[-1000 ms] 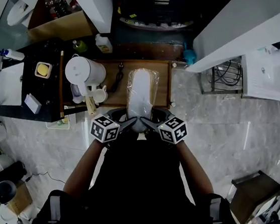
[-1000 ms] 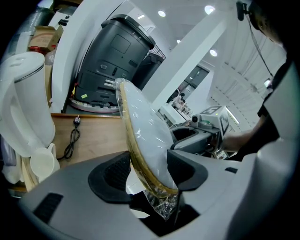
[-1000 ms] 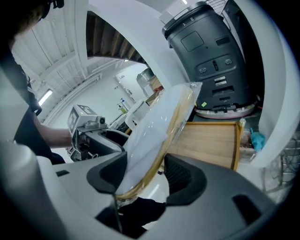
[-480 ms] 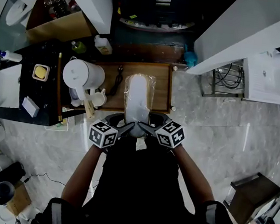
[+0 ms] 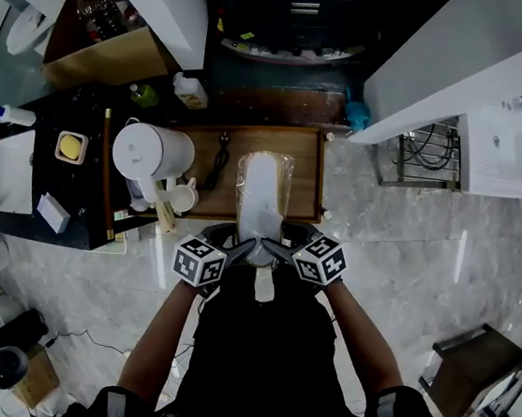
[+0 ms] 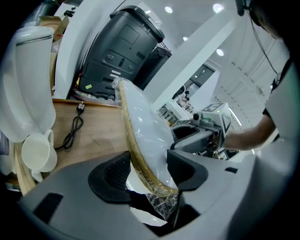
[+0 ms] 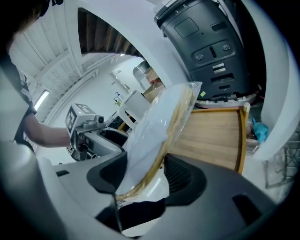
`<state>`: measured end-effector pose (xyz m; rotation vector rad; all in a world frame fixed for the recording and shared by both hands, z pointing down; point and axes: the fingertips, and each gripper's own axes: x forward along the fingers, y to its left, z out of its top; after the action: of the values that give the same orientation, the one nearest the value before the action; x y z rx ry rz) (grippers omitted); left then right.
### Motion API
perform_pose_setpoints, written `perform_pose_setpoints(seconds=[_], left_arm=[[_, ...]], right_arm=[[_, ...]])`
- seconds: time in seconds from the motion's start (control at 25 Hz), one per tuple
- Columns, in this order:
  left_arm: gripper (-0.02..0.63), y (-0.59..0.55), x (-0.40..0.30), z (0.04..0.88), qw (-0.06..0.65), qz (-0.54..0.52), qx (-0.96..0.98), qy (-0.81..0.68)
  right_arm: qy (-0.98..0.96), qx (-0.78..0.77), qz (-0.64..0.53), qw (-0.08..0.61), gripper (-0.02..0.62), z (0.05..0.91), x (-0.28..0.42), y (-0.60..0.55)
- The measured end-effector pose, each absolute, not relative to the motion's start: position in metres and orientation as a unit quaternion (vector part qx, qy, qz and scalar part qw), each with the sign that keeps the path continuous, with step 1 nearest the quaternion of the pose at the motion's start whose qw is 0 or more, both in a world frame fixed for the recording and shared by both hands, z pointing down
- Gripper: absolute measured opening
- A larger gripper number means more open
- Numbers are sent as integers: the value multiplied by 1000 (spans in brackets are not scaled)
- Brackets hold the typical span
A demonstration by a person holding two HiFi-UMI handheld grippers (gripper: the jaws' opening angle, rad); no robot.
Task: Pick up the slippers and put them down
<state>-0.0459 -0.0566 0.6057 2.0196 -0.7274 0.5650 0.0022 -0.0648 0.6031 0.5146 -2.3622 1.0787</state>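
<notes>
Both claws hold the near end of the slippers [image 5: 261, 193], the left claw [image 6: 150, 172] from one side and the right claw [image 7: 146, 176] from the other. Each set of jaws stands fairly wide, with its pads pressed against the wrapped pair. Over the last second the two hands have sunk together, bringing the pair lower over the wooden tray [image 5: 305, 175] with no change in jaw width. By this reading the put-down is under way and release has not begun. Whether the far end already touches the tray cannot be told. The slippers are white, stacked as one flat pair with a tan edge along the sole. They are sealed in a clear, crinkled plastic bag whose loose end hangs below the jaws. The pair lies lengthwise over the tray's middle, to the right of a white kettle [image 5: 150, 151], a cup [image 5: 184, 199] and a black cord [image 5: 220, 155].
</notes>
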Motion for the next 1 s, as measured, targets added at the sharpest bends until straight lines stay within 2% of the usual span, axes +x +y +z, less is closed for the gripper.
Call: perform_pose_setpoints(seconds=[1.0], left_arm=[[249, -82, -56, 668, 461, 233, 803, -297]], right_arm=[[-853, 209, 412, 244, 247, 666, -7, -89]])
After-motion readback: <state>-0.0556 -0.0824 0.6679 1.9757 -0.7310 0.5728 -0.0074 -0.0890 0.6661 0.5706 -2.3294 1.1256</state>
